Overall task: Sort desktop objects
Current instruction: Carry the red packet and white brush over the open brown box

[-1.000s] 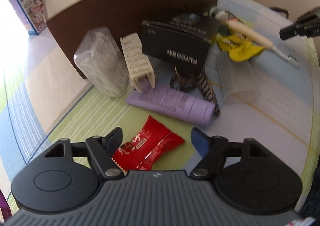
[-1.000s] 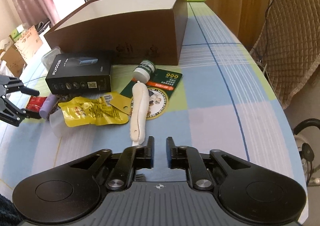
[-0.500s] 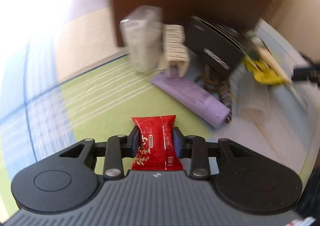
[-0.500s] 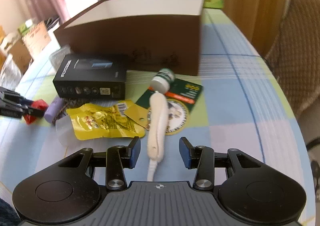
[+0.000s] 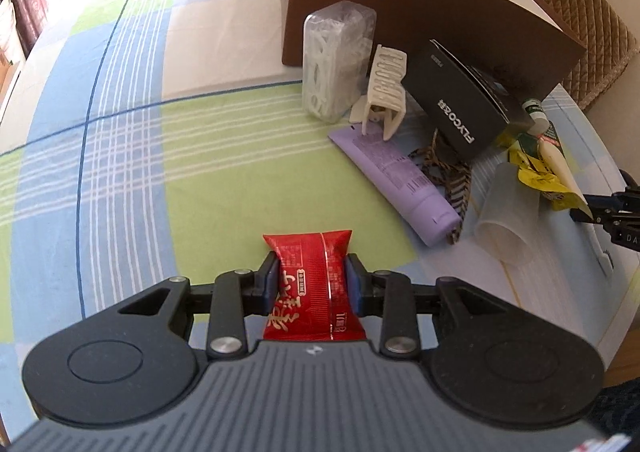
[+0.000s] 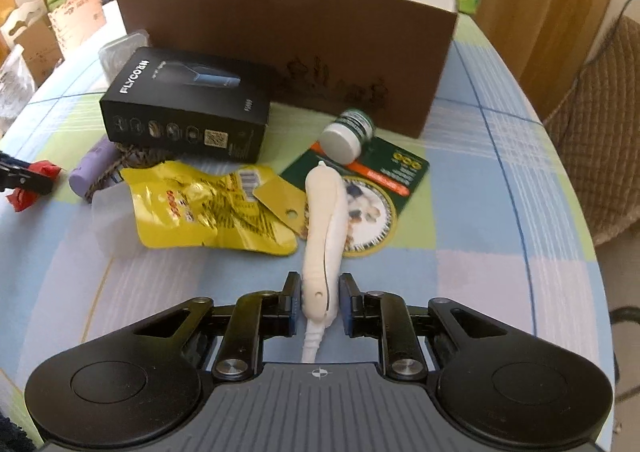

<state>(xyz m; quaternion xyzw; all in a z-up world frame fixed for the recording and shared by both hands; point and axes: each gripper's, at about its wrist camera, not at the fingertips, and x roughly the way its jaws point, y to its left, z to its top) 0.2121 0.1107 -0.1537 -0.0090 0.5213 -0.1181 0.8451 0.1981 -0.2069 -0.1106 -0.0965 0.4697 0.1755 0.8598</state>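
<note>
Holding the red snack packet [image 5: 310, 284] across its narrow width, your left gripper [image 5: 311, 283] has both pads pressed against the wrapper at lower centre of the left wrist view, the packet's long axis running straight out along the fingers toward the top of the frame. The brown box [image 5: 420, 16] stands at upper right of that view, beyond the purple tube [image 5: 396, 176] and the black carton [image 5: 460, 108], so I judge the carry goes forward and to the right. In the right wrist view, your right gripper [image 6: 319, 306] sits at lower centre, narrowly parted around the tail of the cream-coloured handheld device [image 6: 326, 228]; thin gaps show beside each pad, so the grip does not look made. The device's long axis points away from you toward the white-capped bottle [image 6: 348, 132], lined up with the fingers, and it rests on the surface over the edge of the round green card [image 6: 384, 188]. Closing squarely should catch it.
</note>
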